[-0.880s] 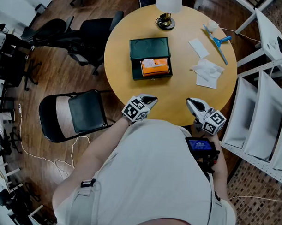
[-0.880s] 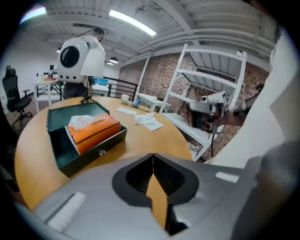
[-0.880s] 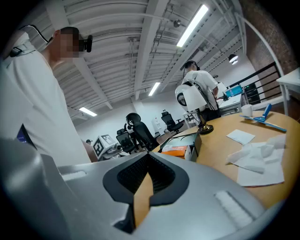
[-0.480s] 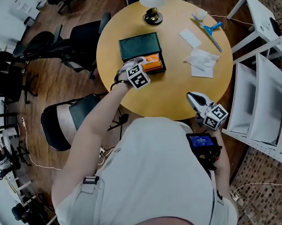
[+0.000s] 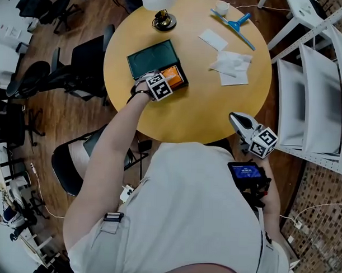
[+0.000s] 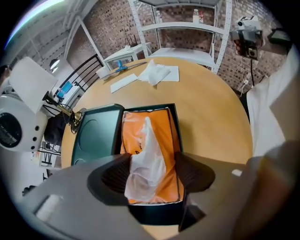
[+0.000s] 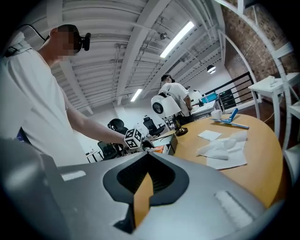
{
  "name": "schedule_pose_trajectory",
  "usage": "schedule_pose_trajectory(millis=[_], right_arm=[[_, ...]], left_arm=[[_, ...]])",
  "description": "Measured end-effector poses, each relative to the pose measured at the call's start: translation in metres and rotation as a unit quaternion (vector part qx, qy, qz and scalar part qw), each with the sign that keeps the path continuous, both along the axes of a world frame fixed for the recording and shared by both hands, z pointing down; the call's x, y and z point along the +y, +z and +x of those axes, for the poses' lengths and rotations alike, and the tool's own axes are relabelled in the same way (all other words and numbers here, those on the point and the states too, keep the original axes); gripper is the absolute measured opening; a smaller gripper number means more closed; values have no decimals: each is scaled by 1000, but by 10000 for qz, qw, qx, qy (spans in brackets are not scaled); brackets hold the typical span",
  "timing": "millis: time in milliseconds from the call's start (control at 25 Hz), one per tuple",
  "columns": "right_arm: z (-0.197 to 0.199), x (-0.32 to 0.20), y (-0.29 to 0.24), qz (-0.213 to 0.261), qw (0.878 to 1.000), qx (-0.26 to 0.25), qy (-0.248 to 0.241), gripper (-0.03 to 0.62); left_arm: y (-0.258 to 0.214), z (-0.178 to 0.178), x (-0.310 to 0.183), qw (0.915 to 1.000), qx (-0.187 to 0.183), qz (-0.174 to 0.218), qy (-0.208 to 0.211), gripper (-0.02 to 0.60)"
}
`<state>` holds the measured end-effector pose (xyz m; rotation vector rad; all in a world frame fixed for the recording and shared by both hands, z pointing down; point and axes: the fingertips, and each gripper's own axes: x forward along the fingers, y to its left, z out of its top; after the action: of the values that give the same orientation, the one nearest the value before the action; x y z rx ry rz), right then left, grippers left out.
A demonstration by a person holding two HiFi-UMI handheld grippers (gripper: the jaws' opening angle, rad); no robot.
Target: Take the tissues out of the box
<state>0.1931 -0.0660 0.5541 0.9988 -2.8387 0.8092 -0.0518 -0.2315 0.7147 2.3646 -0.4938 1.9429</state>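
Now the left gripper [image 6: 151, 172], jaws wide, straddles the upright tissue [image 6: 146, 140] at lower centre — right gripper [image 7: 146, 158], closed, well apart.

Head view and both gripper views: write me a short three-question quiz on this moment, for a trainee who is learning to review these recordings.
1. True or false: the green box has its lid shut.
2. What stands between the jaws of the left tongs? A) a white tissue rising from the orange pack; B) a pen; C) nothing.
3. Which tongs are shut with nothing in them?
Key: 1 false, the lid lies open beside the box. 2 A, with the jaws apart and not pressing on it. 3 the right tongs.
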Motion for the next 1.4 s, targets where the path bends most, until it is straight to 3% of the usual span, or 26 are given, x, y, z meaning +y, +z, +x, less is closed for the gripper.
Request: schedule_pose_trajectory(millis=[200, 440, 560, 680, 880, 1160, 1400], right_arm=[[-2, -3, 4, -24, 9999, 124, -58, -2], [-5, -8, 4, -51, 9998, 190, -92, -2], [-12, -7, 7, -82, 9996, 198, -191, -2], [-22, -8, 9, -98, 9991, 223, -341, -2], [-36, -12, 8, -76, 9979, 323, -557, -2], [-33, -11, 7, -109, 9981, 386, -473, -2], [-27, -9, 7, -145, 9983, 394, -409, -2]], left_arm=[[-11, -2, 2, 9998, 90, 197, -1, 149], [-69, -16, 6, 9943, 600, 820, -314, 129], [-108, -10, 30, 9912, 674, 1126, -152, 129], [-122, 5, 61, 9905, 510, 1257, 212, 129], [-96, 32, 111, 9930, 180, 1067, 481, 129], [-3, 41, 146, 9943, -525, 747, 553, 141], [4, 46, 151, 9958, -277, 689, 538, 169]])
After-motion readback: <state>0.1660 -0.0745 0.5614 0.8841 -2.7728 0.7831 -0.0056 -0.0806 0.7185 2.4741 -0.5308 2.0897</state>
